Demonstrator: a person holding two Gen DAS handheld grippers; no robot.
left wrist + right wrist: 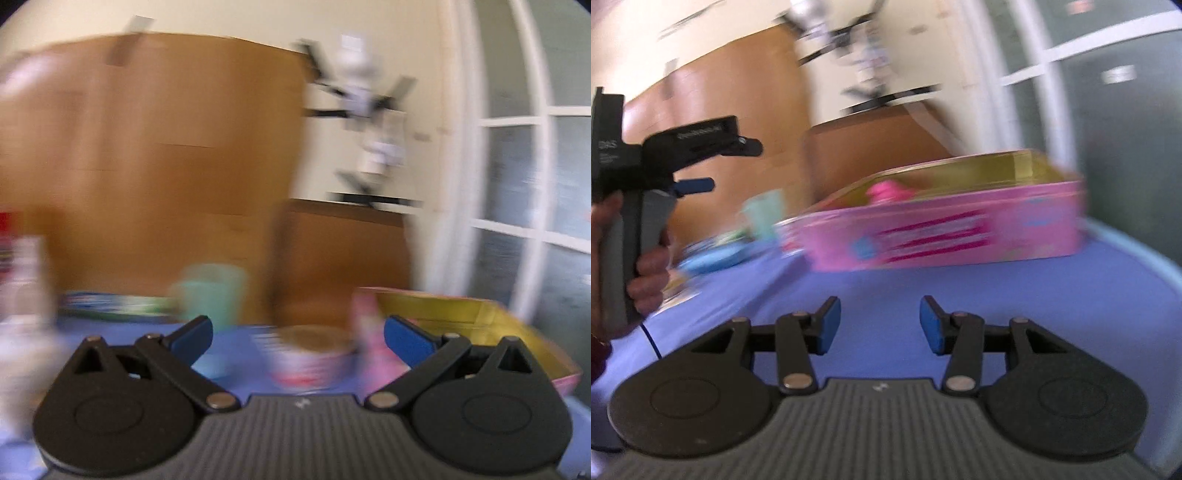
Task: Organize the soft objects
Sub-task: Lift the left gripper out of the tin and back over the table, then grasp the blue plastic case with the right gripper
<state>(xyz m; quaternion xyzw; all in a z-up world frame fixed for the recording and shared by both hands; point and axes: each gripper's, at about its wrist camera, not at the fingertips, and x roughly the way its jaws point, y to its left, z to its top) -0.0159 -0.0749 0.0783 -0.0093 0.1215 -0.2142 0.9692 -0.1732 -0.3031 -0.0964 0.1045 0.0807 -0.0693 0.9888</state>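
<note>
Both views are motion-blurred. A pink box (945, 232) with a gold inside stands on the blue table (871, 280); a bright pink soft object (886, 192) lies in it. My right gripper (880, 321) is open and empty above the table, short of the box. My left gripper (298, 334) is open and empty; it also shows in the right wrist view (701, 184), held up at the left. In the left wrist view the box (480, 317) is at the right, with a pink soft thing (369, 332) at its near end.
A blurred round tin (314, 354) sits just ahead of the left gripper. A teal cup (210, 295) and flat colourful packs (110, 302) lie behind it. Cardboard boxes (166, 147) stand at the back. A window (535, 166) is at the right.
</note>
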